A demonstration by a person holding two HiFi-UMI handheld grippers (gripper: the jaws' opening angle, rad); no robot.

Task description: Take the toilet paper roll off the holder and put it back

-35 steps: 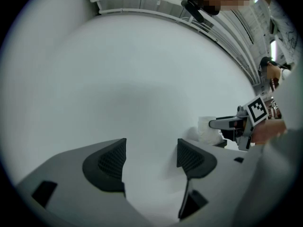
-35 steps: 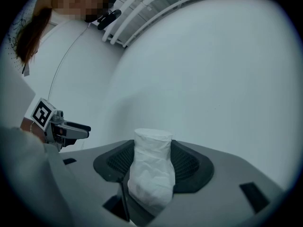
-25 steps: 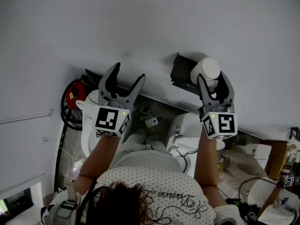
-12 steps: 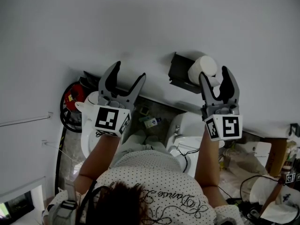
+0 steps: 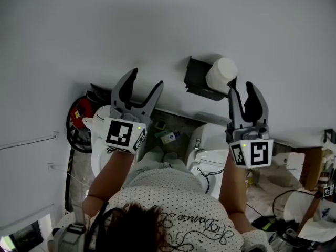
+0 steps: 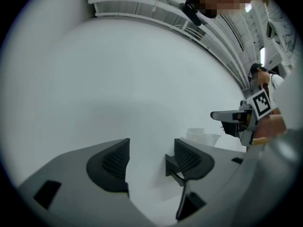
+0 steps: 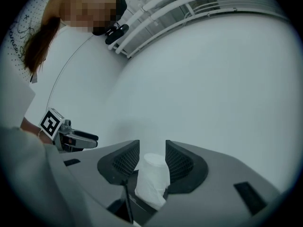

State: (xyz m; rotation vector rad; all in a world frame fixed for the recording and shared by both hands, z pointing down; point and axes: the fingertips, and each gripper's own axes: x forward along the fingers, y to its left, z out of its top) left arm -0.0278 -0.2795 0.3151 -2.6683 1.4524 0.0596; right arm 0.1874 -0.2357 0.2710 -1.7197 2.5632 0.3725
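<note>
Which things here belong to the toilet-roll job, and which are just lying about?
Job: white toilet paper roll; black wall-mounted holder.
Lying about: white ceramic toilet; red round object; small green-labelled container.

Both arms [image 5: 107, 175] reached up. Left gripper [image 5: 145, 80] and right gripper [image 5: 241, 91] pointed far, well apart, each pair of jaws closing, the right narrower, neither pressing anything.

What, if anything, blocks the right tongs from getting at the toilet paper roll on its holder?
Probably nothing: yes, it looks reachable. The right tongs point at the toilet paper roll on the holder, just ahead, with only open air between. Their jaws are closing, not gripping it.
</note>
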